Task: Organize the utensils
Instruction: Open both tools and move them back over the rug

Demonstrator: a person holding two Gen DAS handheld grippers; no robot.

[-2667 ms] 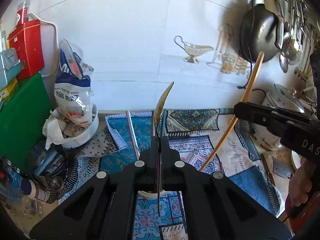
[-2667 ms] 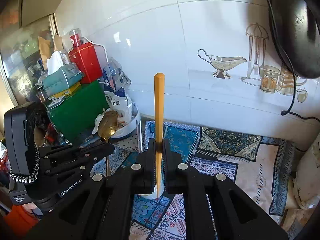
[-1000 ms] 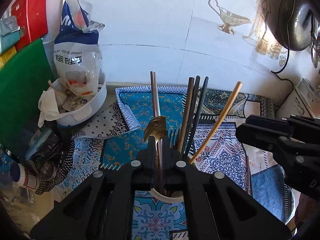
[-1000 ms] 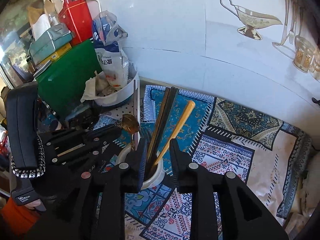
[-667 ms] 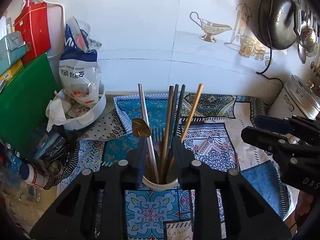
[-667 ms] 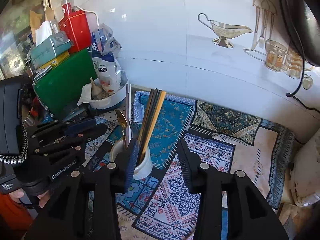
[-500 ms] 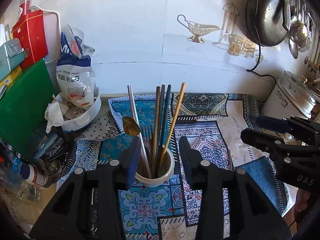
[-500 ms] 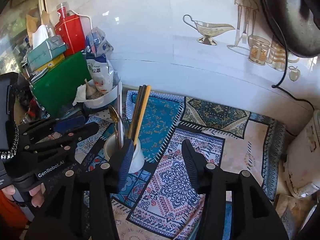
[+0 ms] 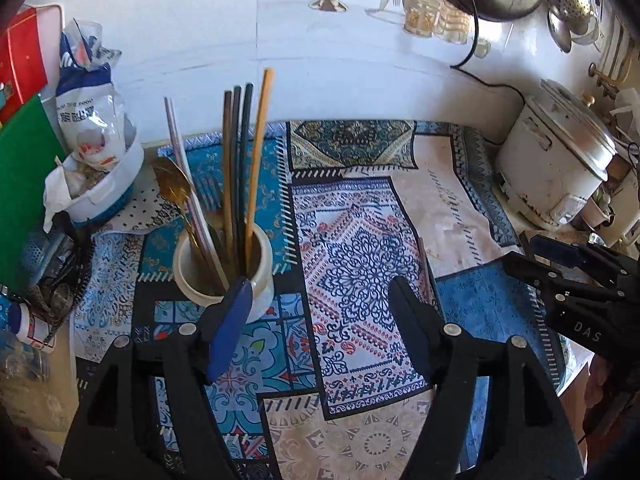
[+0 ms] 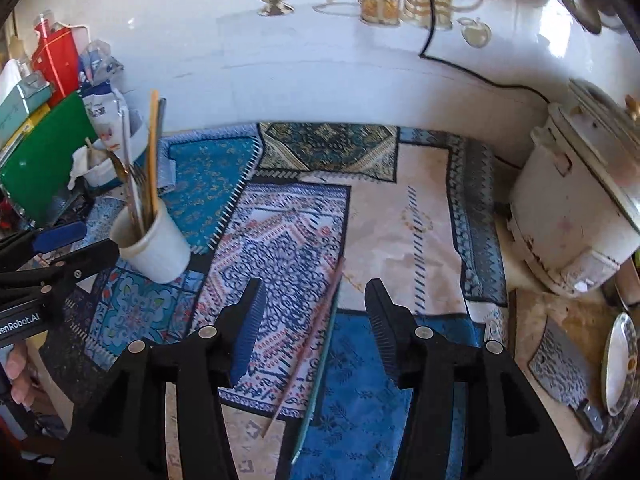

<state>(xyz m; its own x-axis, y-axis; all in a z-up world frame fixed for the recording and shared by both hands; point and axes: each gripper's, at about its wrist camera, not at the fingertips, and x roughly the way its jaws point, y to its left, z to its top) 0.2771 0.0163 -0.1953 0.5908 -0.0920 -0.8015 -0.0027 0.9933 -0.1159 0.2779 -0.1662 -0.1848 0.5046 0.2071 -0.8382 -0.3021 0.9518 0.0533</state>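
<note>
Upright in a white ceramic cup (image 9: 256, 276), chopsticks (image 9: 240, 160) and a gold spoon (image 9: 172, 188) point toward the tiled wall (image 9: 200, 20). 2 loose chopsticks (image 10: 316, 344) lie lengthwise on the patterned mat (image 9: 352, 248). My left gripper (image 9: 320, 316) and right gripper (image 10: 312, 320) both gape wide, holding nothing. Beside the mat sits a rice cooker (image 10: 576, 216).

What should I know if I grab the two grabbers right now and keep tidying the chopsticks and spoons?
Left gripper: open, empty, by the white cup.
Right gripper: open, empty, over the patterned mat.
Done: gold spoon, wooden chopstick, dark chopsticks and a metal pair stand in the cup.
Left: two loose chopsticks lying on the mat between the right fingers. Probably pick those up next.
</note>
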